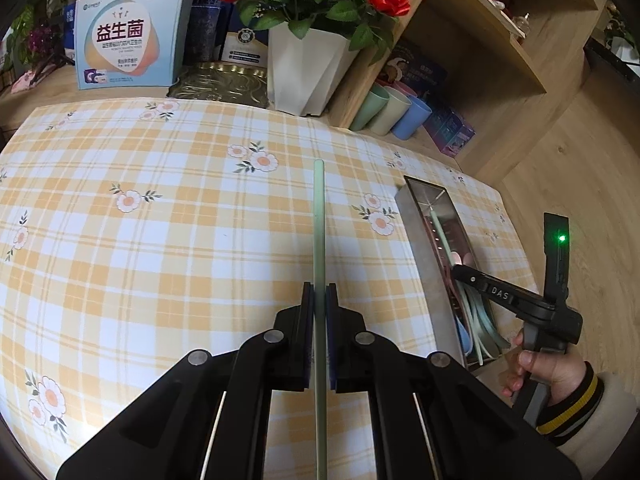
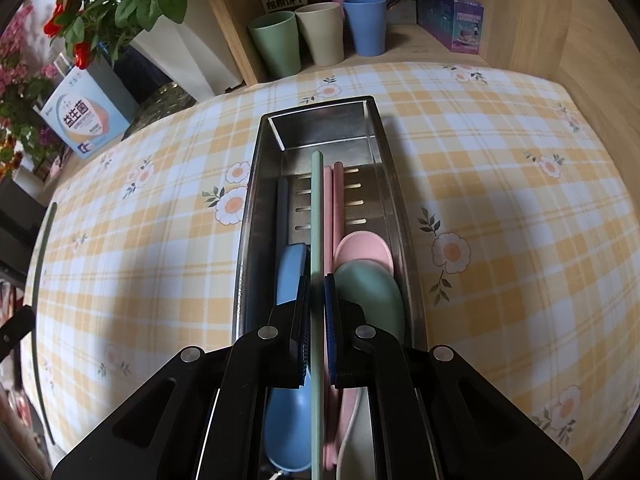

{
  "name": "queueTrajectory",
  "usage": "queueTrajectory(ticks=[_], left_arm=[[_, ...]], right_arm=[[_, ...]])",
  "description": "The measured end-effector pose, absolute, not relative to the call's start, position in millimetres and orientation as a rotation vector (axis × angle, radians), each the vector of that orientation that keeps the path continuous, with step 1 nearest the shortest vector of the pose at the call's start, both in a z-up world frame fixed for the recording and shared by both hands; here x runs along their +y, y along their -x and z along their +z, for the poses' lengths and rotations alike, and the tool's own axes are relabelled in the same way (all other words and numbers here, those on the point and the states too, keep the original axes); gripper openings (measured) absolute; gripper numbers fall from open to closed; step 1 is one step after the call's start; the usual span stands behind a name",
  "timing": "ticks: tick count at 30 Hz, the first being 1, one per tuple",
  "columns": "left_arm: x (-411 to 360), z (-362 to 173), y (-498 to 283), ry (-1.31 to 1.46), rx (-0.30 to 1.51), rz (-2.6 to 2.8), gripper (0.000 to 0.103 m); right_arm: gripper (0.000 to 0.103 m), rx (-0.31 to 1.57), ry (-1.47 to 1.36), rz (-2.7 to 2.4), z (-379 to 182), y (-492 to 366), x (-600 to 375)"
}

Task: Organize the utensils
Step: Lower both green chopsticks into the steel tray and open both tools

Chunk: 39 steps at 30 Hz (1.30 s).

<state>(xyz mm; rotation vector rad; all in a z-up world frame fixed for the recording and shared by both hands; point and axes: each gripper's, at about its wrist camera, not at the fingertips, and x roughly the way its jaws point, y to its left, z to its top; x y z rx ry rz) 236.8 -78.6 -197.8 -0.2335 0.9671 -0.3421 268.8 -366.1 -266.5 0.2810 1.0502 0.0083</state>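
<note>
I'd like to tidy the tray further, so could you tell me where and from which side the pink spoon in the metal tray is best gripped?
Probably by the pink spoon's bowl rim, from above: its handle lies buried under the green spoon and chopsticks, while the metal tray's steel walls block any sideways approach.

Right tongs (image 2: 317,292) grip a green chopstick (image 2: 317,200) over the steel tray (image 2: 256,184).

"DAS" on right gripper (image 1: 460,270), "益生菌" on box (image 1: 124,40)
</note>
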Motion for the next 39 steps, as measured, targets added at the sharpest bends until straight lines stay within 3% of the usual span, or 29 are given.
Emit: queueTrajectory(ticks=[11,13,14,15,18,20,23,39], left_arm=[[-112.9,-192.8,-243.4,0.237,1.002,-0.348,0.006],[-122.0,-190.8,-244.9,0.234,1.004,-0.35,0.006],[-127.3,-189.9,-245.8,0.234,1.006,-0.352,0.006],[-131.0,-189.4,-246.6,0.233,1.007,-0.355,0.006],[-150.8,-188.7,-249.3,0.232,1.021,-0.375,0.006],[-162.0,-189.1,-250.5,0.239,1.032,-0.386,0.006],[-182.2,-191.7,-254.2,0.256,1.059,-0.403,0.006],[-266.6,-216.1,-278.4,0.336,1.122,-0.412,0.006]], right_arm=[[0.01,0.98,-0.333,0.005,-245.5,-248.2,-382.7],[0.026,0.955,-0.34,-0.007,-238.8,-240.9,-392.6],[0.052,0.938,-0.338,-0.017,-235.5,-237.2,-396.8],[0.06,0.917,-0.333,-0.023,-231.5,-232.9,-401.6],[0.061,0.909,-0.323,-0.031,-226.7,-224.6,-414.3],[0.067,0.901,-0.338,-0.033,-225.4,-219.2,-423.9],[0.087,0.899,-0.35,-0.032,-226.0,-210.3,-437.3],[0.088,0.89,-0.37,-0.053,-234.4,-185.4,-479.7]])
